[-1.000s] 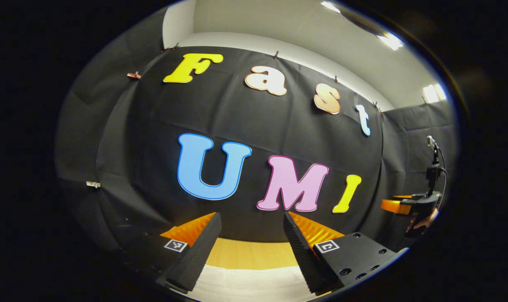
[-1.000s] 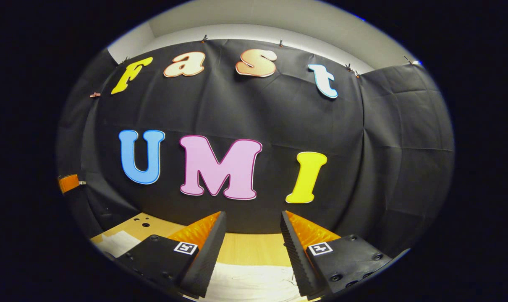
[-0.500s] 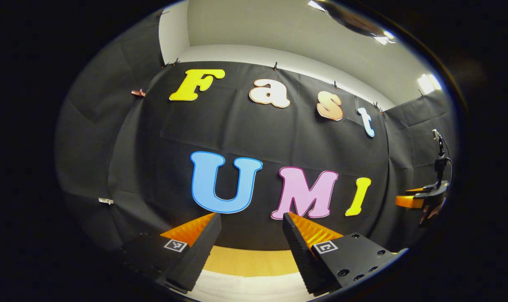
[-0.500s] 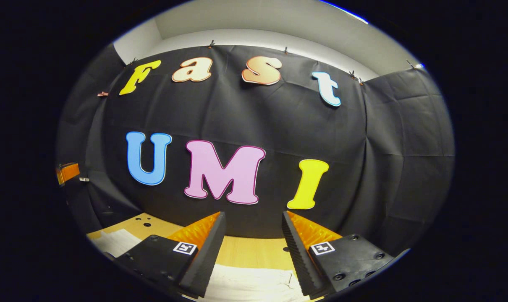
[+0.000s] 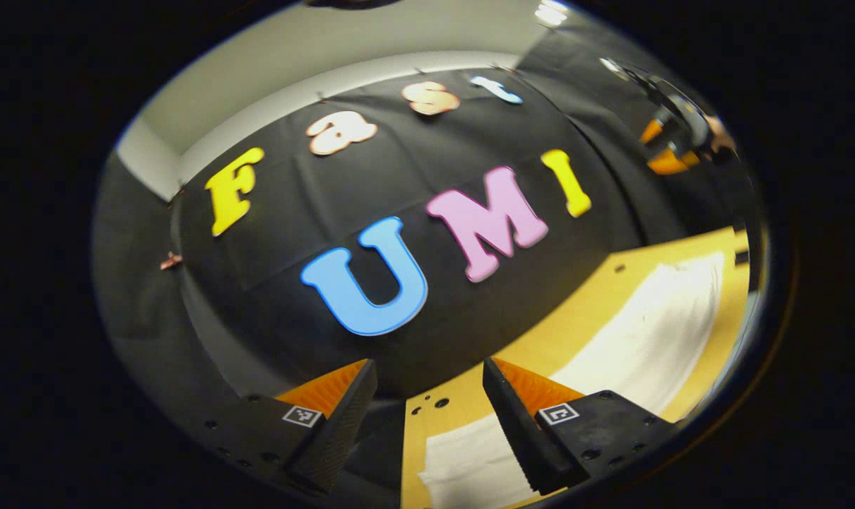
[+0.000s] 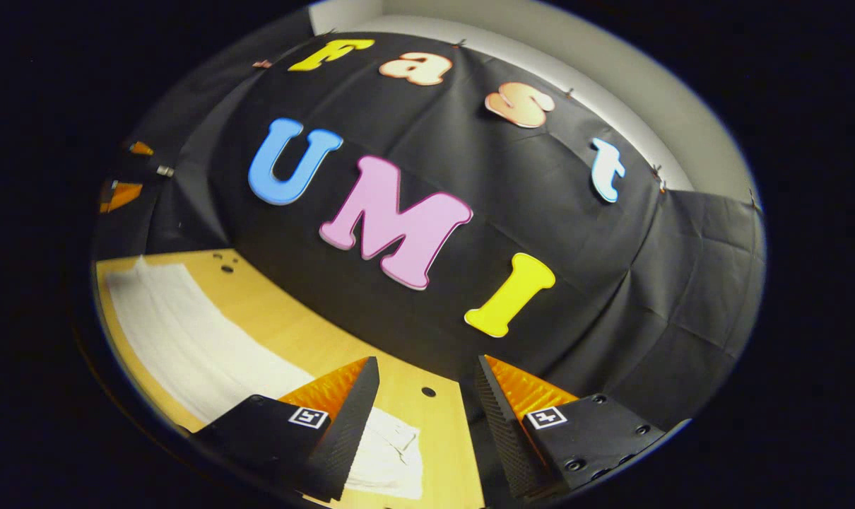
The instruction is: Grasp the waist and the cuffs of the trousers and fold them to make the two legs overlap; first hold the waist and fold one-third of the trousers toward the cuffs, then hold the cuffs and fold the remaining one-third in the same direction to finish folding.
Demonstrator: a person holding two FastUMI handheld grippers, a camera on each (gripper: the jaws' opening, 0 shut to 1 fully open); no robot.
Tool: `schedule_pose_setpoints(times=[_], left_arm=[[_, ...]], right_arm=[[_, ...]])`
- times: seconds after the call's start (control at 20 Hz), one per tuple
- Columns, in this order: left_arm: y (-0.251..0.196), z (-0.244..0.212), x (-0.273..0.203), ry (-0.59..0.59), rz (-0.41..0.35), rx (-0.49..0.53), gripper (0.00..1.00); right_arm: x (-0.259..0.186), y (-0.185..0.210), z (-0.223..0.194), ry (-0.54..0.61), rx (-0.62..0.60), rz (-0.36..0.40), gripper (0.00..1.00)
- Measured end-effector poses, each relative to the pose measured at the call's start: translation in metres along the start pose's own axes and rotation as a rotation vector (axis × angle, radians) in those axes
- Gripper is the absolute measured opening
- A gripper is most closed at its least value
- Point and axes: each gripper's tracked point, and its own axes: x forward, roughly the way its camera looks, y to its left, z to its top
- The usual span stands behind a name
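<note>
White trousers [image 5: 639, 332] lie lengthwise on the tabletop [image 5: 583, 311]; my left tool [image 5: 427, 424] and right tool [image 6: 424, 424], both with fingers apart and empty, are above opposite ends.

Both views have rolled and tipped down, so far more of the white trousers [image 5: 639, 332] and worktop [image 6: 307, 332] now shows.

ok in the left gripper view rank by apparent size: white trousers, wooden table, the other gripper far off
1. wooden table
2. white trousers, though they hide part of the table, so the order is unsure
3. right gripper, small mainly because it is far away
</note>
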Motion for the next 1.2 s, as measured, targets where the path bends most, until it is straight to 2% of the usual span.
schedule_pose_setpoints(times=[0.1,0.35,0.55,0.95,1.2], left_arm=[[-0.024,-0.04,-0.007,0.07,-0.082,0.104,0.96],[-0.071,-0.137,-0.034,0.25,-0.246,0.239,0.96],[-0.1,-0.207,-0.064,0.401,-0.392,0.249,0.96],[-0.12,-0.304,-0.073,0.602,-0.552,0.374,0.96],[-0.115,-0.321,-0.049,0.643,-0.59,0.474,0.95]], right_arm=[[-0.007,0.019,-0.029,0.045,-0.117,0.054,0.86],[-0.026,0.07,-0.098,0.145,-0.32,0.224,0.86],[-0.034,0.091,-0.147,0.219,-0.405,0.311,0.86],[-0.047,0.117,-0.219,0.325,-0.534,0.441,0.86],[-0.045,0.124,-0.253,0.384,-0.571,0.488,0.86]])
